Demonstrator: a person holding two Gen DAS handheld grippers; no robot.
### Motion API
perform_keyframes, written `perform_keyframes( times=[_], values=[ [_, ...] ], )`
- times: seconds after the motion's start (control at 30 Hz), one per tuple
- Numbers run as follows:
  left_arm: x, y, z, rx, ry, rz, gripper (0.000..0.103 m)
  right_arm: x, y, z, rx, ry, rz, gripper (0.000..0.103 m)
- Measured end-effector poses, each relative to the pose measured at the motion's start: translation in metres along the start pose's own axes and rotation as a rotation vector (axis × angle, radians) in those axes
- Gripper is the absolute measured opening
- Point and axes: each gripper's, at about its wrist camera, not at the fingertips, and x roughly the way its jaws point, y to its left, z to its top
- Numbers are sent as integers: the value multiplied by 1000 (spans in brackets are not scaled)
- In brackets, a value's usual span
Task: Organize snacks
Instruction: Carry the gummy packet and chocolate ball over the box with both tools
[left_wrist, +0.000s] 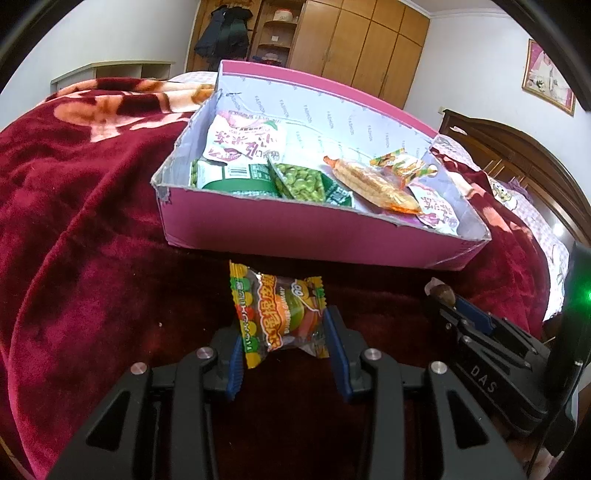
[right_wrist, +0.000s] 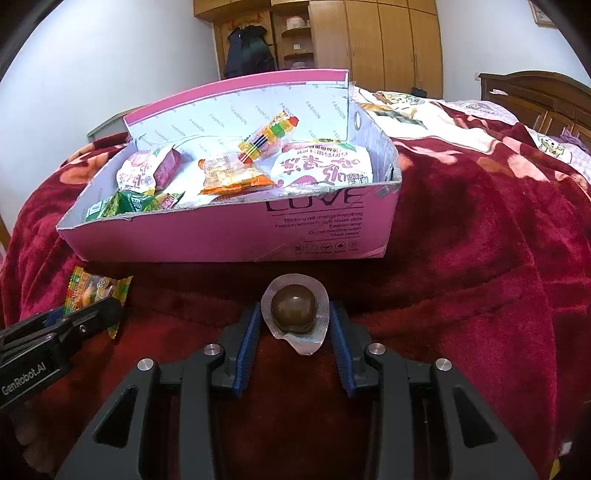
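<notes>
Left hand-held gripper (left_wrist: 284, 332) clamped on gummy packet (left_wrist: 279, 314) reading "BURGER GUMMY". Right hand-held gripper (right_wrist: 293, 325) clenched on sealed brown ball snack (right_wrist: 294, 309); body marked "DAS", left one's "GenRobot.AI". Both snacks just in front of pink box (right_wrist: 229, 236) on red blanket (right_wrist: 480, 240) (box printed "LOVE", lining "FASHION"). Inside: two green pea packs (left_wrist: 301, 181), two pink-white packs (right_wrist: 321, 168).

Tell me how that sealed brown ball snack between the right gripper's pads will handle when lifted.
The brown ball snack looks round and firm, so it probably holds shape. Its thin clear seal rim looks floppy and glossy, so it may crumple or slip against the pads of the right gripper. If dropped on the red blanket, the plush should keep it from rolling far.
</notes>
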Motion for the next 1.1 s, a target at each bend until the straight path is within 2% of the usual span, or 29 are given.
perform_keyframes(
  times=[0.3, 0.6, 1.1],
  values=[
    [-21, -12, 1, 44, -40, 2, 40, -19, 0, -3, 6, -19, 19, 38],
    [-44, -18, 3, 45, -79, -3, 40, -50, 2, -13, 36, -33, 86, 38],
    [-72, -32, 10, 75, -123, 4, 40, -92, 17, 3, 1, -104, 162, 38]
  ],
)
